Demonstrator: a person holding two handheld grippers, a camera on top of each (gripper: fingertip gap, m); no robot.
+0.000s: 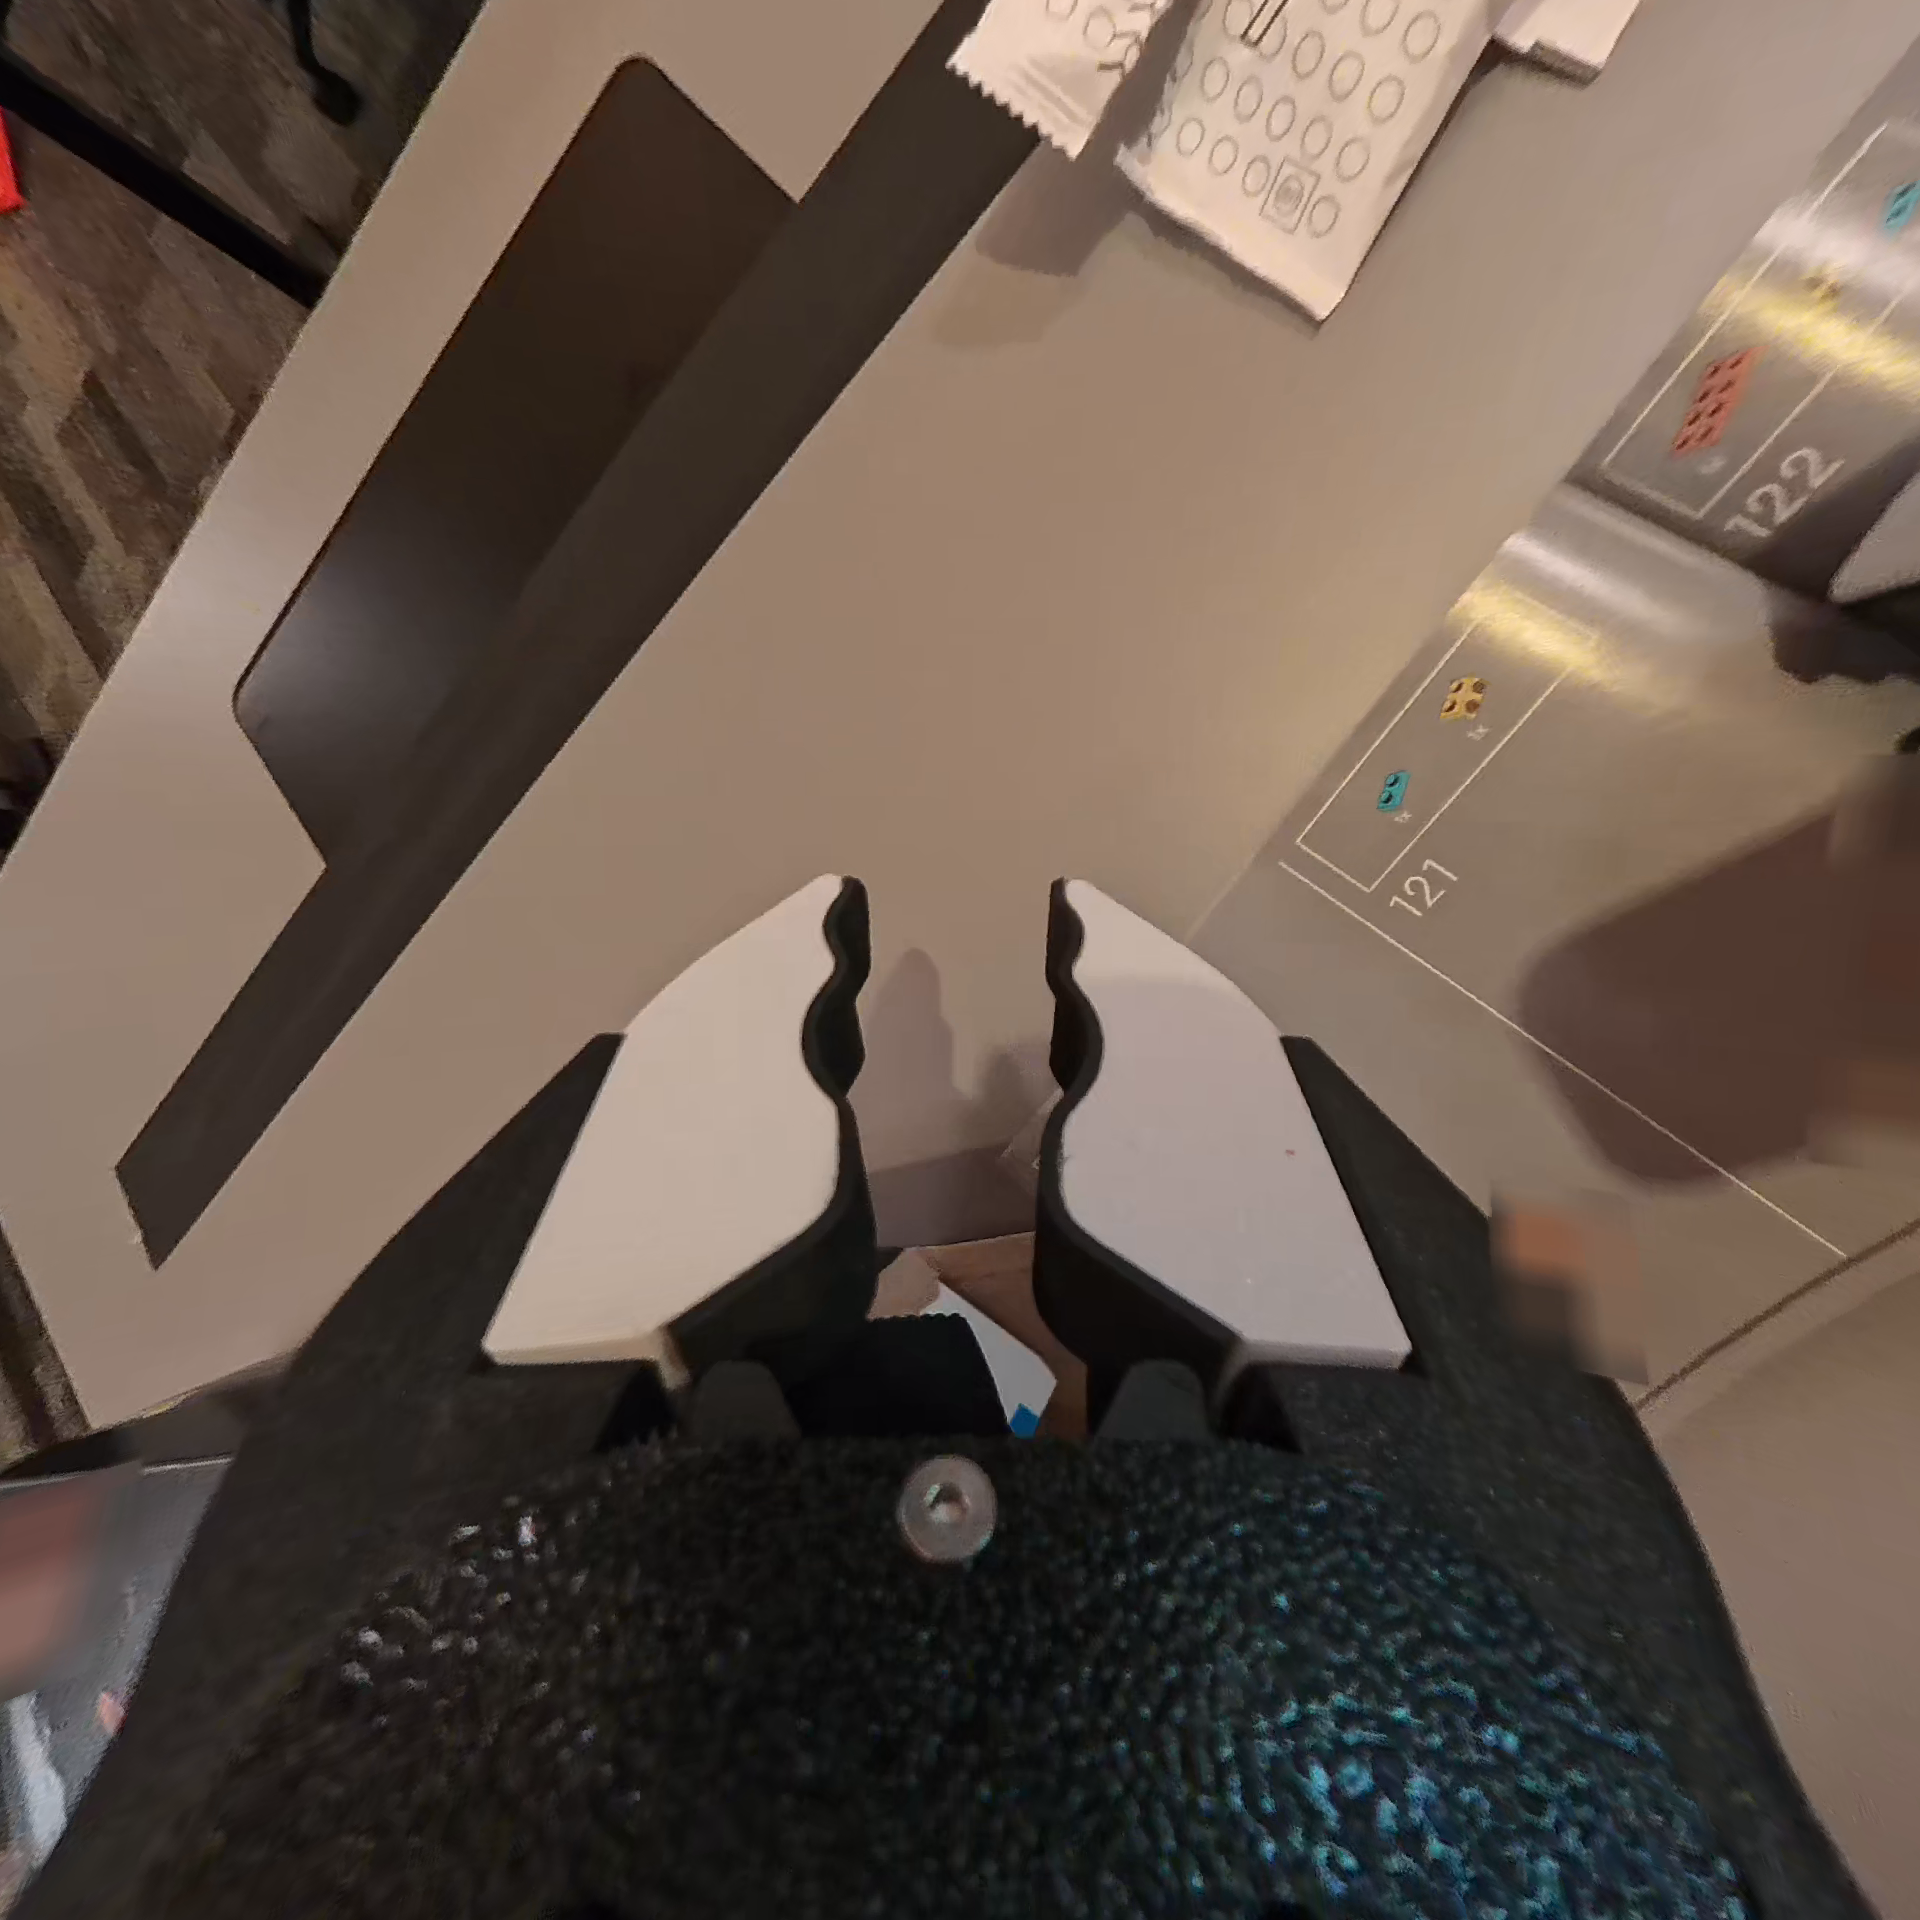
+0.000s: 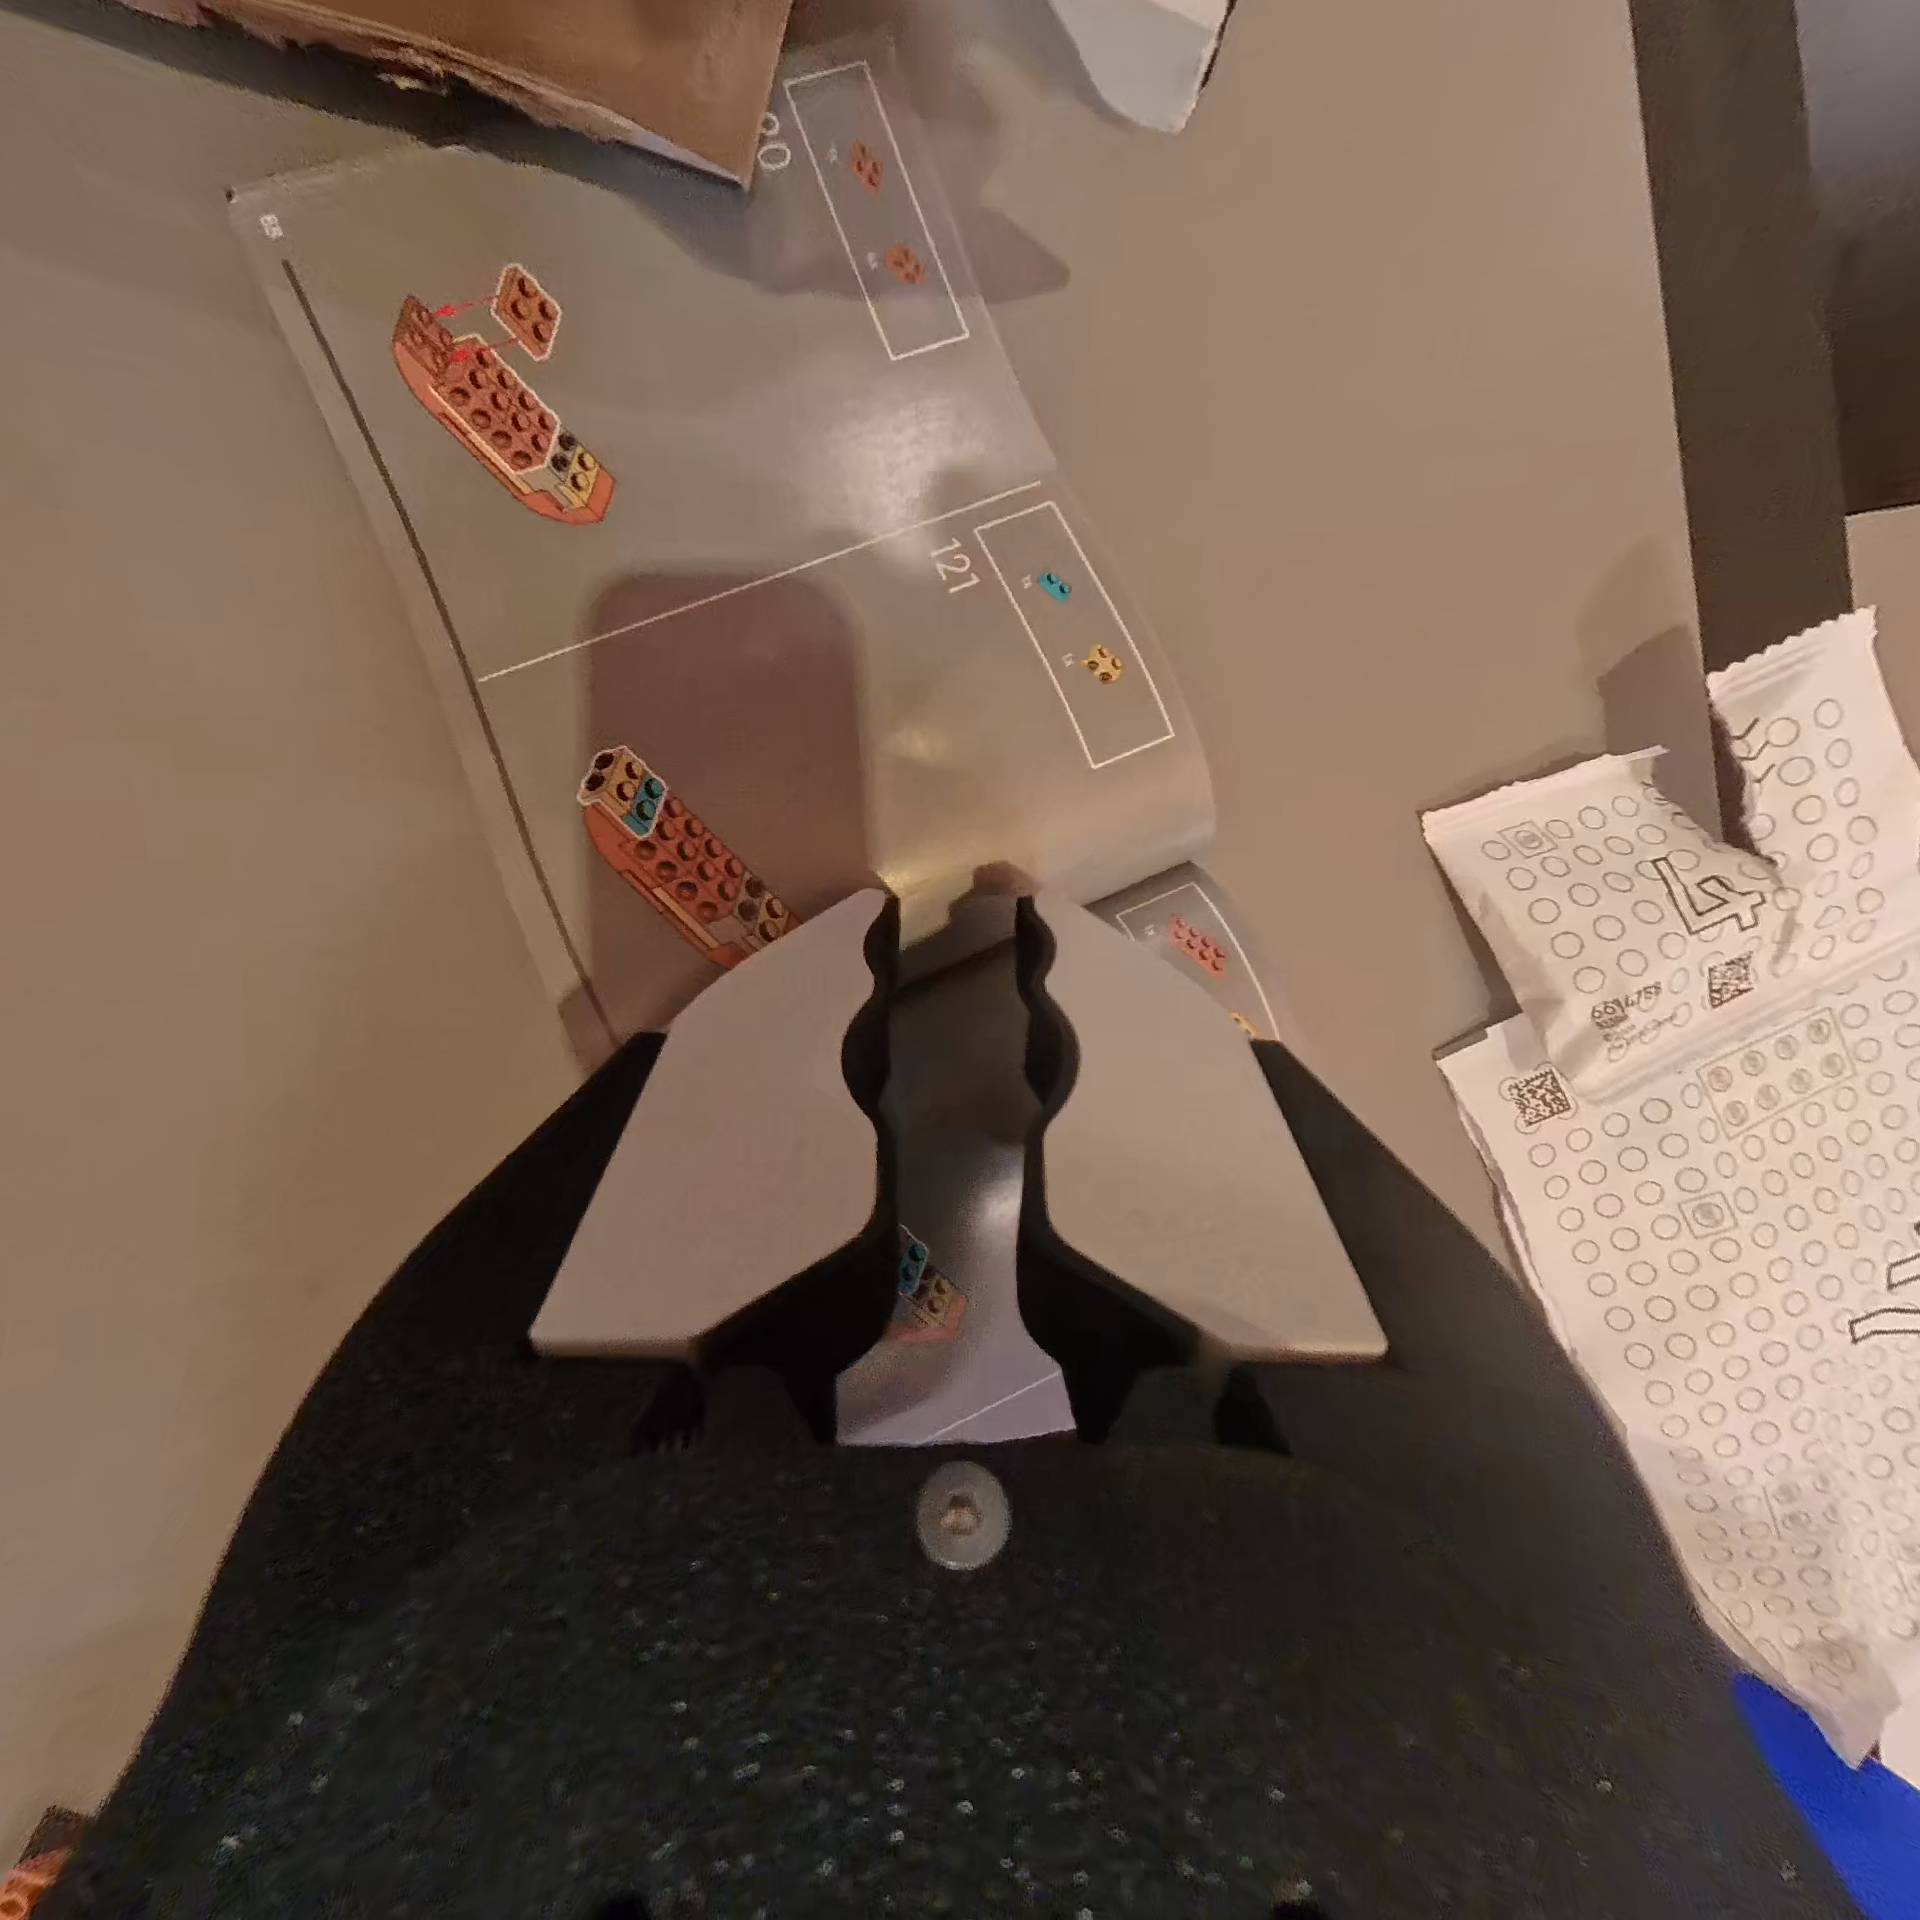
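The right gripper (image 2: 951, 909) hovers over a curled page edge of the open instruction booklet (image 2: 727, 499), fingers apart, pinching nothing. The left gripper (image 1: 956, 894) hangs spread and empty above the bare table (image 1: 935, 623), beside the booklet.

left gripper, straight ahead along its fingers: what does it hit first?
Most likely the bare grey table. The left gripper is open with nothing between its fingers, and only tabletop lies ahead. Farther on are white printed bags; the instruction booklet sits off to the right. Depth is unclear.
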